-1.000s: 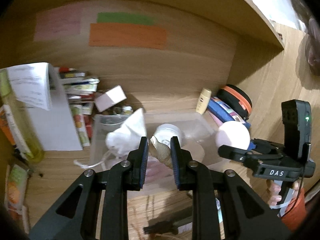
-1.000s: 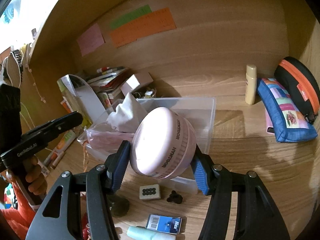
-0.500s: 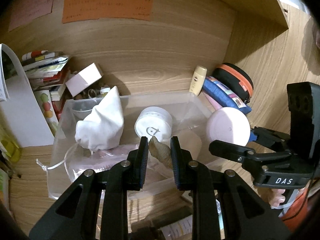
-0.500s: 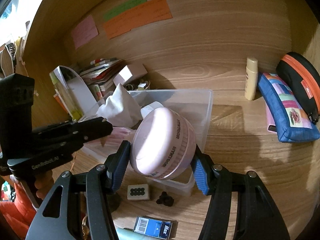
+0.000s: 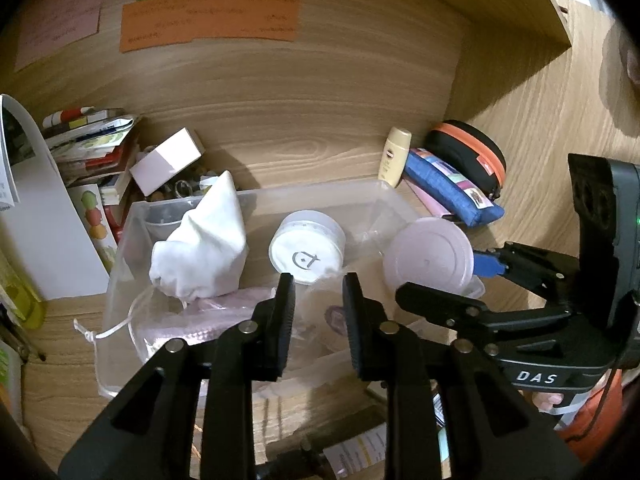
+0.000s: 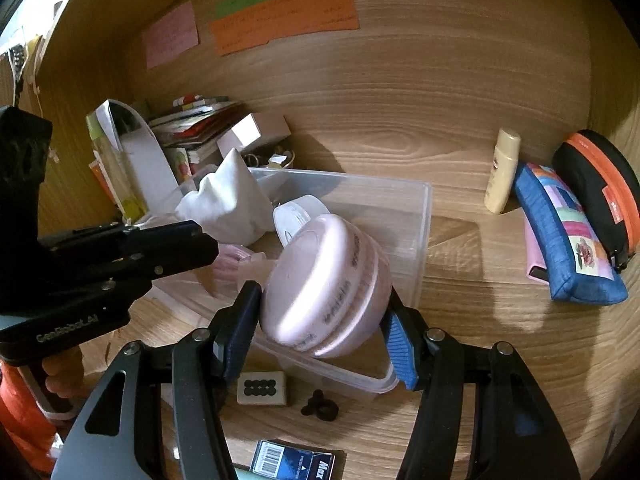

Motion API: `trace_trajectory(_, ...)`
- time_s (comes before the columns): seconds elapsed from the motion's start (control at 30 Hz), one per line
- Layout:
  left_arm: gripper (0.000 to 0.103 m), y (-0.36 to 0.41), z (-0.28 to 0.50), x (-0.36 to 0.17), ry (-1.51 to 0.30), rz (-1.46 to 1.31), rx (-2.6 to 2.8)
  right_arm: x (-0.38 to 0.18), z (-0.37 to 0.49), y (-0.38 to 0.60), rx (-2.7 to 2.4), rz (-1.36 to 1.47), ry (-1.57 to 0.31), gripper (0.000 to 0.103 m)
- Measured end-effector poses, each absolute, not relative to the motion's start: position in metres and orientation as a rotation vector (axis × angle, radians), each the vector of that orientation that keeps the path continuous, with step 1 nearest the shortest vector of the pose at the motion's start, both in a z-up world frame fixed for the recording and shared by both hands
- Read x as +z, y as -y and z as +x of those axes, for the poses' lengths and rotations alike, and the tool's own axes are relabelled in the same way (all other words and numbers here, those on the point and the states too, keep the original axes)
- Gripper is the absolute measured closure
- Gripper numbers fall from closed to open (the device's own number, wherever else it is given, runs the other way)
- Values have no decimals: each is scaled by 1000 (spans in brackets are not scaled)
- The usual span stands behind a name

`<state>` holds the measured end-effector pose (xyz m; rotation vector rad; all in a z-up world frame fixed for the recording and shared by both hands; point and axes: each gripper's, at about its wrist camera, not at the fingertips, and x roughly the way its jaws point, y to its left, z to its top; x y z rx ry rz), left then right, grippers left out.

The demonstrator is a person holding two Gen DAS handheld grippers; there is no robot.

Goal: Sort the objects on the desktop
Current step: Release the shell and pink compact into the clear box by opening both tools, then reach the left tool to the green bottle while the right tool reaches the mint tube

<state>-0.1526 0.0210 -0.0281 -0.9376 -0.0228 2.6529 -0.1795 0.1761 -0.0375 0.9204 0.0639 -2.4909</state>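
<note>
- We work over the clear bin [image 5: 396, 204] on the desk [image 6: 500, 352], which already holds a white pouch [image 5: 204, 248] and a white jar [image 5: 306, 246].
- Our right gripper [image 6: 320, 332] pinches the pink case [image 6: 324, 288] above the bin's near edge; next we judge it needs lowering inside, then release.
- Our left gripper [image 5: 318, 286] has just been opening; its jaws stand slightly apart with nothing gripped.

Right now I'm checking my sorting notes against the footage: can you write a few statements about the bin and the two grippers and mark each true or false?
1. The right gripper clamps a pink round case. True.
2. The white cloth pouch lies on the desk outside the clear bin. False: it sits inside the bin.
3. The left gripper grips the white round jar. False: its jaws have just been opening, with nothing pressed between them.
4. A cream bottle stands behind the bin. True.
</note>
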Motion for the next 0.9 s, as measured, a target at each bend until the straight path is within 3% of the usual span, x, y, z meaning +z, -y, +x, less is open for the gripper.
trace_trajectory(0.67, 47, -18, -121, -10, 5, -865, 2714, -27, -155, -183, -2543, 896, -100, 48)
trace_trajectory(0.9, 35, -12, -103, -3, 13, -830, 2752, -27, -138, -182, -2558, 885, -136, 39)
